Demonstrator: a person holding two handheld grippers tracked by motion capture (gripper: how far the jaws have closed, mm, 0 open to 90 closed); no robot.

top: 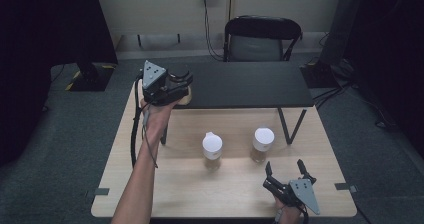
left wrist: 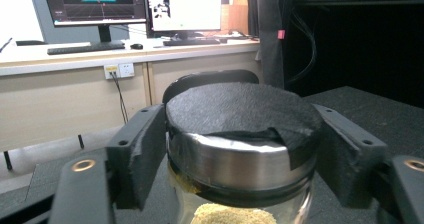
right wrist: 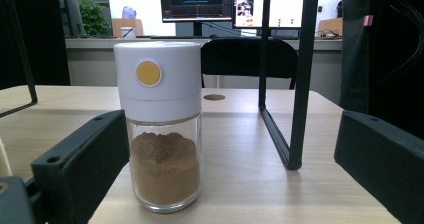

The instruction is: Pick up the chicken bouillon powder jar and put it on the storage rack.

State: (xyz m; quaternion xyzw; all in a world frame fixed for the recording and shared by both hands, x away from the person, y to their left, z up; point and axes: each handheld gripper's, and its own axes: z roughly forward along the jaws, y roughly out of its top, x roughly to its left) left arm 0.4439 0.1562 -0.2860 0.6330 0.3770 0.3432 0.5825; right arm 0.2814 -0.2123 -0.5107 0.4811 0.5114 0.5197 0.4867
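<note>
Our left claw (left wrist: 240, 149) stands spread around the jar (left wrist: 240, 169) on the shelf (top: 250, 86); we should back off straight, not nudging it.

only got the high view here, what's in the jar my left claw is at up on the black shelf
Observer: The left gripper view shows a yellowish, grainy powder in that jar.
Operator: and its lid
Observer: It is a metal lid with a rough black covering on top. The jaws of the left claw stand on either side of it.
Operator: what's in front of my right claw
Observer: The right claw is open. Between its jaws, untouched, stands a glass jar of brown powder whose white cap bears a round yellow dot.
</note>
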